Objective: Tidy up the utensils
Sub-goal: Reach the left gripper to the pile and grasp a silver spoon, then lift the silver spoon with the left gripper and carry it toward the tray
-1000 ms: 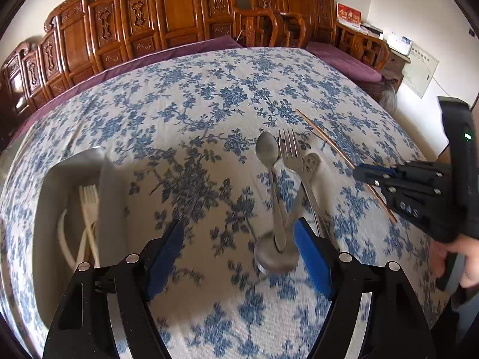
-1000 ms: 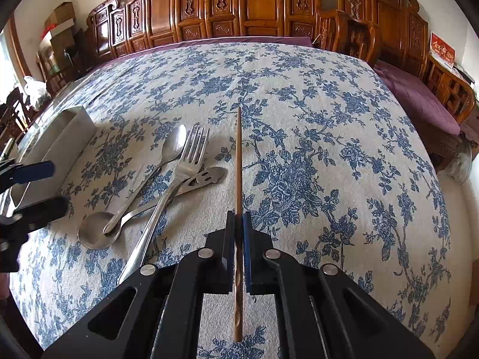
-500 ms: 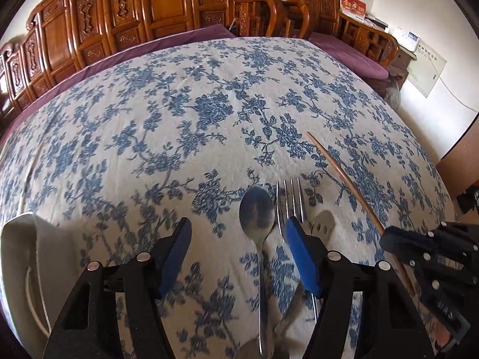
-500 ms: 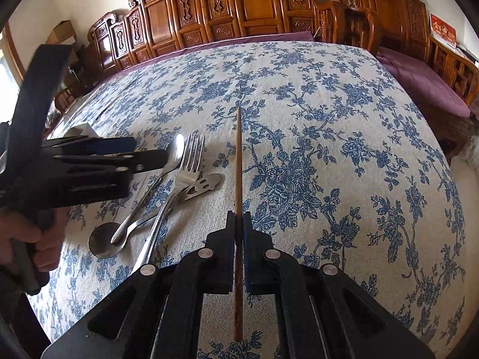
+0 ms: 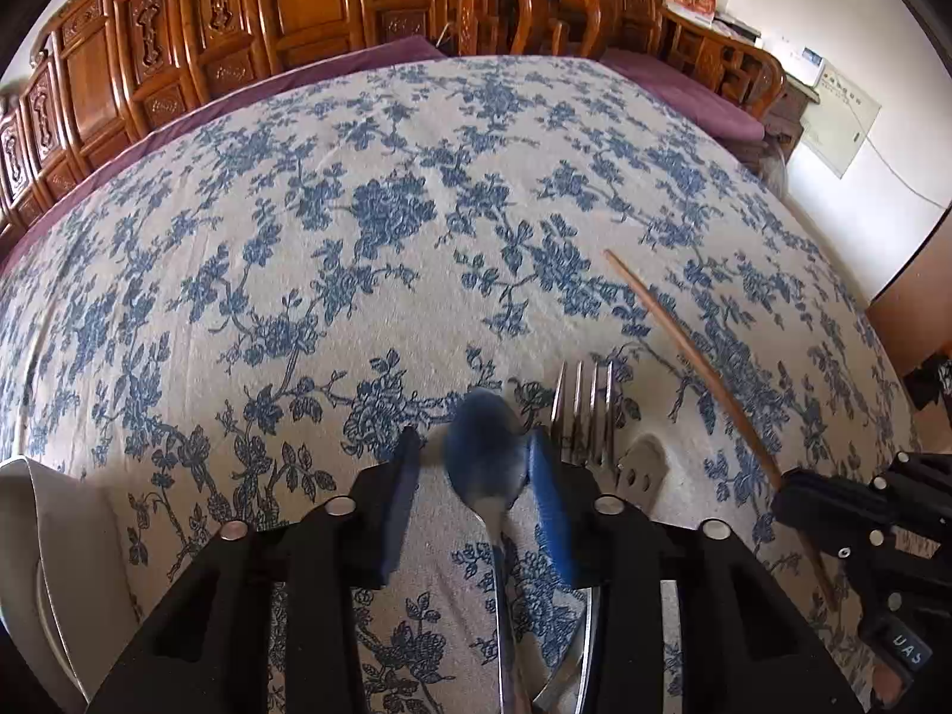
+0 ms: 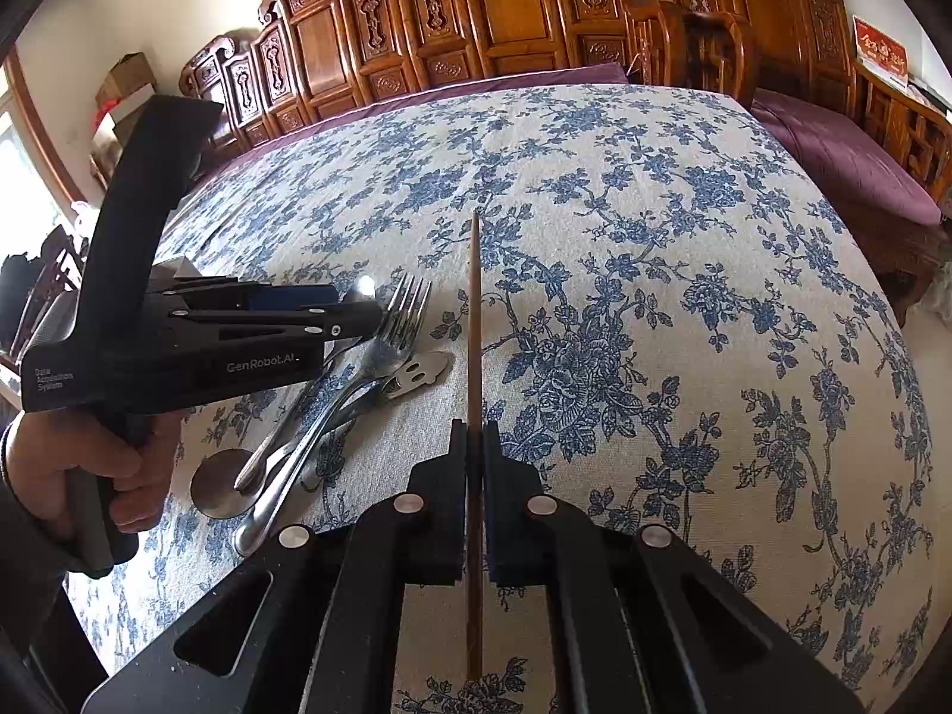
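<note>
The right gripper [image 6: 474, 476] has its jaws pressed together on a chopstick [image 6: 474, 321] that runs up the frame's middle — probably to lift it clear of the tablecloth [image 6: 684, 309]. The left gripper [image 5: 473, 476] is spread around the bowl of a spoon [image 5: 485, 458] at lower centre, the bowl close to the right pad, not yet pinched. A fork [image 5: 586, 416] lies just right of it; a white tray [image 5: 53, 535] sits at lower left — likely the destination.
</note>
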`<state>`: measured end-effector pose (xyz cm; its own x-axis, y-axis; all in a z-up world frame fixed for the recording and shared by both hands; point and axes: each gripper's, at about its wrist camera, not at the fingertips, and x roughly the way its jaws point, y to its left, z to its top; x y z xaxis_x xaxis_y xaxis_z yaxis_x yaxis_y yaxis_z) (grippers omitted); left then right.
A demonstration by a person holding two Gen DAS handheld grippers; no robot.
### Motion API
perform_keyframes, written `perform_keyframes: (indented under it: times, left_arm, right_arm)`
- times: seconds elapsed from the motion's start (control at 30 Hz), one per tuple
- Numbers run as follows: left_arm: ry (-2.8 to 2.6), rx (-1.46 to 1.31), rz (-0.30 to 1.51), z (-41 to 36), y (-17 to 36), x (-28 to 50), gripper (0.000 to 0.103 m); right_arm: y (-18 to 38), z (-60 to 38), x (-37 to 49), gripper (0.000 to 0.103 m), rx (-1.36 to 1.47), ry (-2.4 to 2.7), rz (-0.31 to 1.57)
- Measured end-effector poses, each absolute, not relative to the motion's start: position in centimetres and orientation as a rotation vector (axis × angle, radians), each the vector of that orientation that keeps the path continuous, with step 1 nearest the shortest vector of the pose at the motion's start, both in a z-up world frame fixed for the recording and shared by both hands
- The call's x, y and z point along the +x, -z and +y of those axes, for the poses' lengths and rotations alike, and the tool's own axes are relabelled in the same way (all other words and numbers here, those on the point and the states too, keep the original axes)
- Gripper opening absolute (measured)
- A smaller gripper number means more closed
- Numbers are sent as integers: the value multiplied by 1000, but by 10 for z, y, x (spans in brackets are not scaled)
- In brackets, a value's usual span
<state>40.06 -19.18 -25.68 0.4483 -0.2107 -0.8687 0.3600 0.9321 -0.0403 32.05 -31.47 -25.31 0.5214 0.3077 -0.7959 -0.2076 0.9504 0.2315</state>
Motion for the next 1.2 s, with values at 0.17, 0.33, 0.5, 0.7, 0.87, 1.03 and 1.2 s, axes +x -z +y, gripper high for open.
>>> perform_keyframes:
  times: [0.17,0.33,0.5,0.7,0.87,1.03,1.2]
  left_arm:
    - [344,176,1030,-192,258,399,27]
    - [334,174,1026,-191,256,397,27]
    - [329,204,982,-191,245,385,27]
    - [329,235,949,-192,237,375,27]
    - [297,287,1026,-196,256,382,27]
    - [307,243,1048,-190,256,385,28]
    - [317,182,1061,-177,254,386,35]
  right_arm:
    - [253,-314,320,6,112,-312,973]
    - [253,-312,320,6,114,-312,974]
    - [252,-312,320,6,111,-315,972]
    - [251,-309,320,6,108,-318,970]
    - [253,-308,321,6,103,-318,975]
    - [254,-310,321,6,109,-317,979]
    - [255,-309,320,6,107,-323,978]
